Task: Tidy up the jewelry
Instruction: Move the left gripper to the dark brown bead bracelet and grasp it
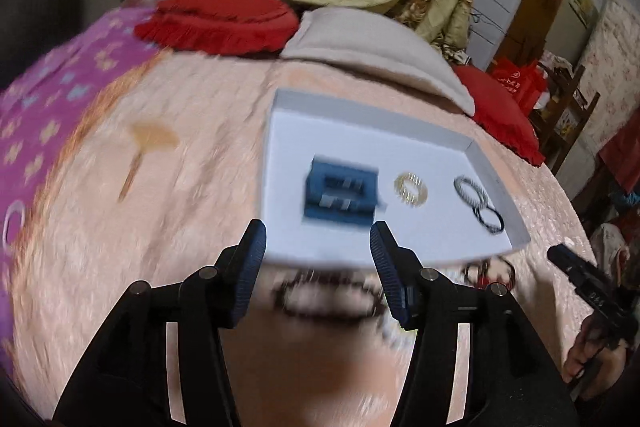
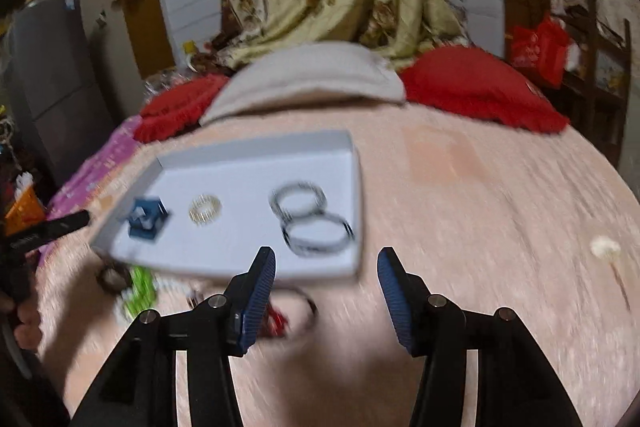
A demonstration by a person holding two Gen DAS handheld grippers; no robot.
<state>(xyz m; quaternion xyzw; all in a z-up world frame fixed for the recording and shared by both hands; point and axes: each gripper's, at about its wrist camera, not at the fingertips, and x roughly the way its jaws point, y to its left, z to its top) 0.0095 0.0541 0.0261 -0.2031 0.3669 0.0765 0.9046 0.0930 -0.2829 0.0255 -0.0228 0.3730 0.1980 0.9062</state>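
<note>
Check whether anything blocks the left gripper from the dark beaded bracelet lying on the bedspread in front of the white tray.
Nothing visible does. The left gripper is open, and the beaded bracelet lies on the bedspread right between its fingers. The white tray sits just beyond it, not in the way.

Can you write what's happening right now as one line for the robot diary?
left claw: open, empty | right claw: open, empty | white tray: holds blue box, gold ring, two dark bangles | beaded bracelet: outside tray
</note>
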